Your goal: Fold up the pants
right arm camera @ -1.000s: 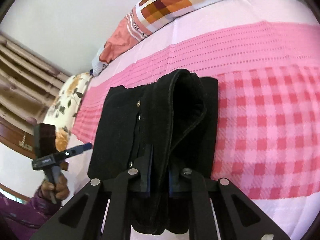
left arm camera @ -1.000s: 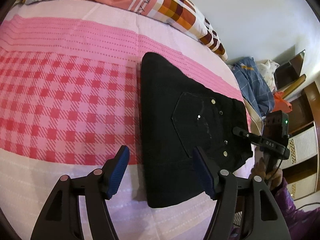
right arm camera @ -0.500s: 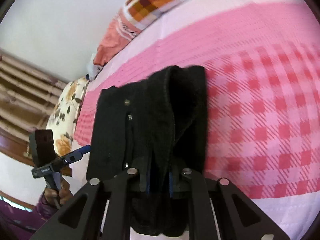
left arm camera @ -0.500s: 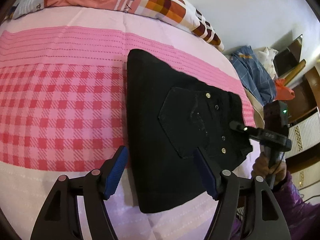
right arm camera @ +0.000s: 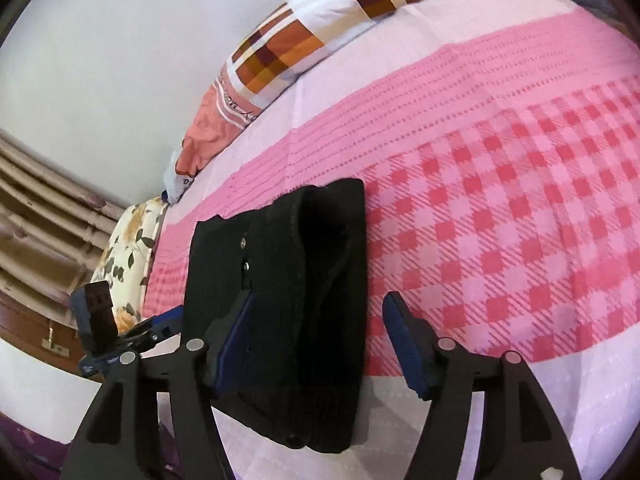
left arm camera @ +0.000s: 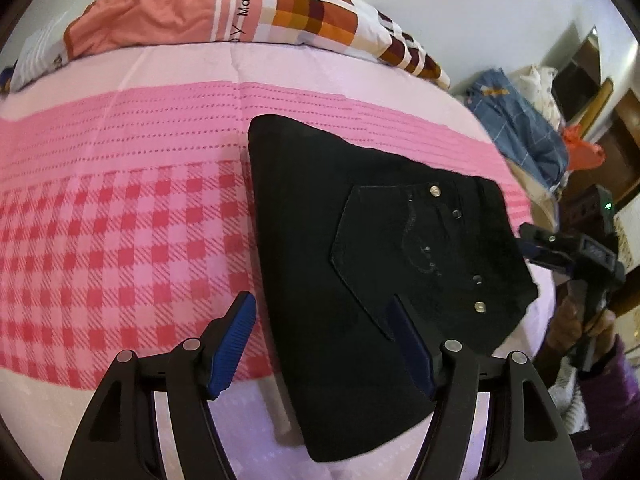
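Black pants (left arm camera: 360,264) lie folded into a compact stack on the pink checked bed, back pocket and metal rivets up. In the right wrist view the pants (right arm camera: 288,320) show their folded edge. My left gripper (left arm camera: 324,344) is open and empty, just above the stack's near left edge. My right gripper (right arm camera: 320,344) is open, jaws wide, hovering over the near end of the pants and holding nothing. The right gripper also shows in the left wrist view (left arm camera: 560,248), past the waistband side of the pants.
A patchwork orange and brown pillow (left arm camera: 248,12) lies along the head of the bed by the white wall. A blue garment pile (left arm camera: 520,132) and wooden furniture stand at the right. A floral cushion (right arm camera: 128,252) sits by the bed's left edge.
My right gripper has opened and let go of the pants fold it was pinching. The fold now lies flat. My left gripper has stayed open and drifted slightly.
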Available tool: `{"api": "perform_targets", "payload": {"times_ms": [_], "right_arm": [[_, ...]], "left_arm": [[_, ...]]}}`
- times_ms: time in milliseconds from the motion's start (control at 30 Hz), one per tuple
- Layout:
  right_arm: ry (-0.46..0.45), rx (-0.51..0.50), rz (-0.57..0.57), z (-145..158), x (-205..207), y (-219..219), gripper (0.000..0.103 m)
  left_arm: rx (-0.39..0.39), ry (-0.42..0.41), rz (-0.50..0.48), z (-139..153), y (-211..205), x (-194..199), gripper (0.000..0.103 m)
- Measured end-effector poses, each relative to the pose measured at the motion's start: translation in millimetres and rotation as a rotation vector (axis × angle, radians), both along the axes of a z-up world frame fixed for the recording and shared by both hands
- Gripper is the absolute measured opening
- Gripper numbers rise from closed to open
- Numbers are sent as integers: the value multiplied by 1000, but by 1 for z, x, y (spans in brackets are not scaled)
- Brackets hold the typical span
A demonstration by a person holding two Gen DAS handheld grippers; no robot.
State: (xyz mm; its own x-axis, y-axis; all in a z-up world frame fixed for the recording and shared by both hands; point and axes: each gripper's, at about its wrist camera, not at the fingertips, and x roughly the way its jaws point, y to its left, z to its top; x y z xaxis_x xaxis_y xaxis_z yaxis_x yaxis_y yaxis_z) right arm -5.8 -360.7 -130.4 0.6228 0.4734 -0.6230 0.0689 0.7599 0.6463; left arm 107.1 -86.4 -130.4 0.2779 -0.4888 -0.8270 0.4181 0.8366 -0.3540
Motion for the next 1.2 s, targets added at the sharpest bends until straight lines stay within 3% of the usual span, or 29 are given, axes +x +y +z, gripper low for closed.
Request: {"api": "perform_targets", "payload": {"times_ms": [200, 433, 700, 900, 1000, 1200], "right_arm": [[24, -22, 11, -9, 12, 10, 63], [40, -63, 59, -14, 30, 28, 65], [26, -100, 97, -15, 33, 33, 68], [-9, 0, 106, -21, 26, 22, 76], [-19, -11, 125, -20, 25, 23, 77], [-23, 3, 139, -18, 28, 28, 92]], "left_arm": [[119, -70, -42, -5, -19, 11, 69], [176, -111, -66, -10, -27, 20, 76], [191, -117, -77, -14, -28, 23, 81], [208, -125, -87, -15, -32, 25, 85], [211, -126, -91, -16, -33, 26, 86], [214, -121, -91, -19, -34, 29, 90]]}}
